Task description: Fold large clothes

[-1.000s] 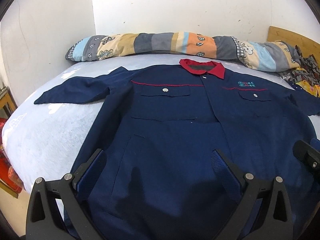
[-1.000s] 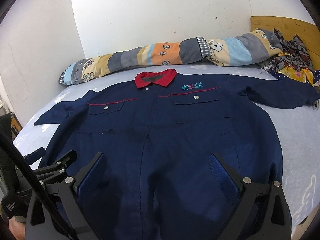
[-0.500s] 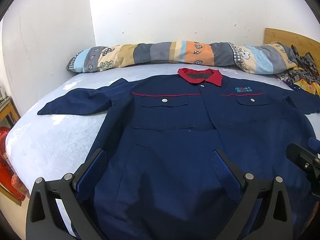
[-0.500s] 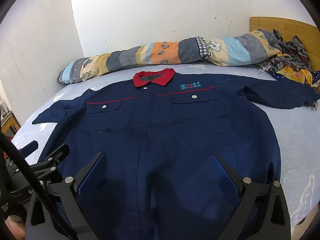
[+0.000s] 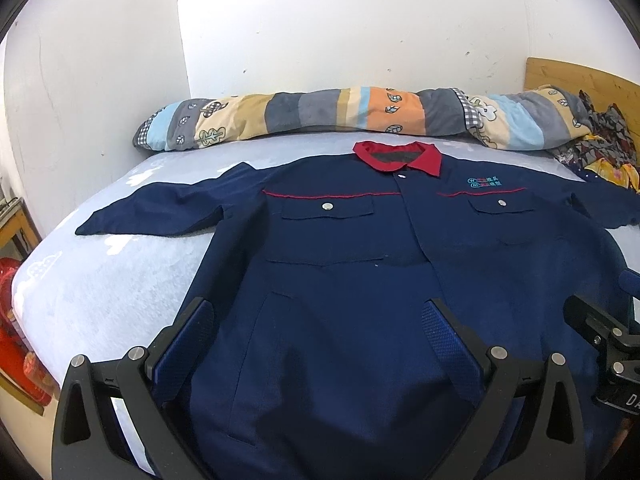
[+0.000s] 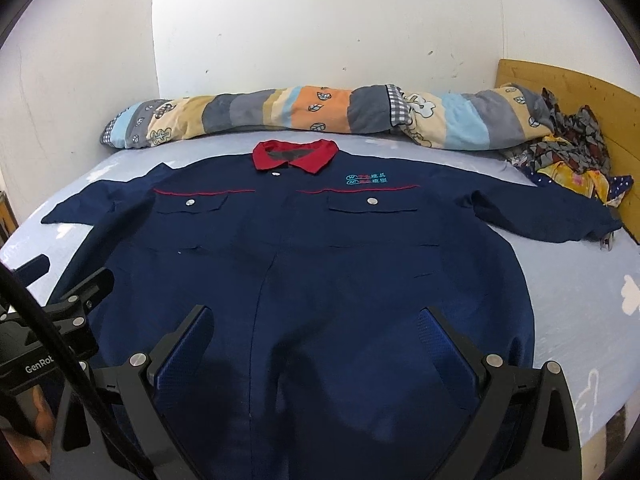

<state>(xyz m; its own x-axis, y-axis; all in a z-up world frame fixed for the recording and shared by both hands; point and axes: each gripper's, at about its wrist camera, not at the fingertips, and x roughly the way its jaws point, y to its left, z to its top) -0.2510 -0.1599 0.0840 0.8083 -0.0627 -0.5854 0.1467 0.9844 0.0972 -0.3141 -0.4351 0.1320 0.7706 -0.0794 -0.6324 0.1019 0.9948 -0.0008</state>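
Note:
A large navy work jacket (image 5: 360,264) with a red collar (image 5: 398,155) lies flat and face up on the bed, both sleeves spread out; it also shows in the right wrist view (image 6: 320,248). My left gripper (image 5: 318,334) is open and empty, above the jacket's lower left part. My right gripper (image 6: 316,334) is open and empty, above the lower right part near the hem. Each gripper shows at the edge of the other's view.
The bed has a pale blue sheet (image 5: 120,272). A long patchwork bolster (image 5: 360,114) lies along the white wall. A pile of patterned clothes (image 6: 568,156) sits by the wooden headboard (image 6: 560,84) at the right. A red object (image 5: 12,320) stands beside the bed's left edge.
Both grippers have drawn back and risen a little from the jacket, so more of the wall and bed shows. The jacket has not moved.

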